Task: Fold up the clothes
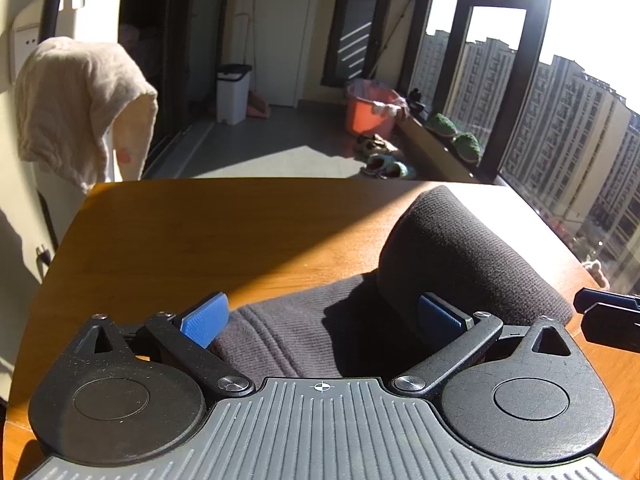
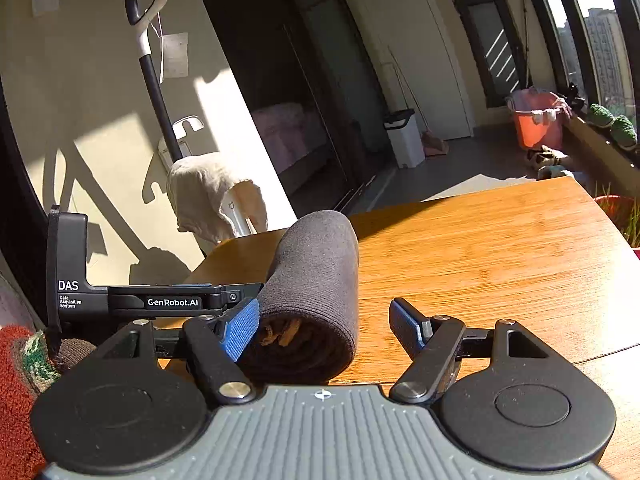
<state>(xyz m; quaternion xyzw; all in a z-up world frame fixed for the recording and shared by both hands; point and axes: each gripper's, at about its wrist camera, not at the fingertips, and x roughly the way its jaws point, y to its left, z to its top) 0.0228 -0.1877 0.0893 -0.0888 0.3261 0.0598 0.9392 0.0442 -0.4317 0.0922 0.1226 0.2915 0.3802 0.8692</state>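
Observation:
A dark grey knit garment [image 1: 460,248] lies on the wooden table [image 1: 200,240], its right part rolled into a thick tube. A flat ribbed end of it spreads between the fingers of my left gripper [image 1: 324,317], which is open. That gripper's right blue pad [image 1: 440,316] sits against the roll's near side. In the right wrist view the roll [image 2: 316,276] points away from me and shows a spiral end. My right gripper [image 2: 323,326] is open around that end, with its left pad [image 2: 240,328] touching the roll and its right pad well apart.
The table's far edge [image 1: 280,179] and right edge drop to a balcony floor. Beyond it are a cream towel [image 1: 80,100] draped over a stand, a white bin [image 1: 232,92], an orange bucket [image 1: 370,108] and slippers. A red knitted item [image 2: 16,392] lies at my lower left.

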